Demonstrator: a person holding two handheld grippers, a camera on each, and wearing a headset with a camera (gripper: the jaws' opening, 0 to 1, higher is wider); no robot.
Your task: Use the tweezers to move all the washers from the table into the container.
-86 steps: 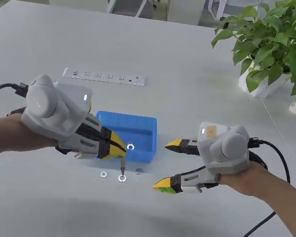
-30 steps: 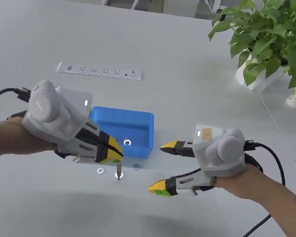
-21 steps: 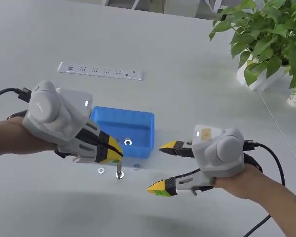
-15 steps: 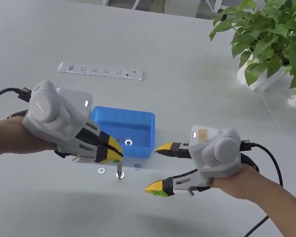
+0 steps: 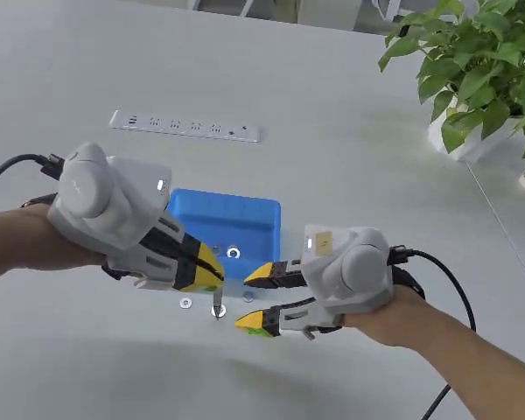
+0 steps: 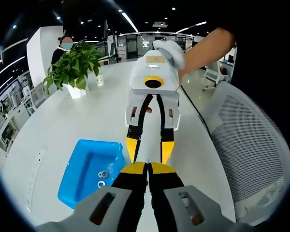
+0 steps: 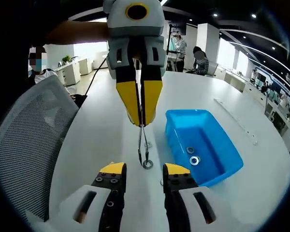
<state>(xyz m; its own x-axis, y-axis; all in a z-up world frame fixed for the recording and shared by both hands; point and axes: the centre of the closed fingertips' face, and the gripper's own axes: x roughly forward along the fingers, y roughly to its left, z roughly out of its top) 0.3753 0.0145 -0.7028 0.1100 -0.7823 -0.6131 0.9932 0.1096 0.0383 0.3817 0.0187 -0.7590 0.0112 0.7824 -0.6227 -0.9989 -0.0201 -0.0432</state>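
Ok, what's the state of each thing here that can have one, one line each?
left gripper: shut on tweezers
right gripper: jaws open, empty
tweezers: clamped, tips down by a washer on the table
container: upright, two stored washers inside
loose washers: three, flat on the table

Head view: near-left corner of the container (image 5: 261, 213) was hidden behind the left gripper (image 5: 213, 268). Upper length of the tweezers (image 5: 217, 305) was buried between its clamped jaws. Whether the tips pinched the washer (image 7: 148, 164) or only touched it could not be told (too small). A second washer (image 5: 248, 297) sat partly masked by the right gripper (image 5: 245, 299). The plant (image 5: 477, 70) was cut off at the right edge.
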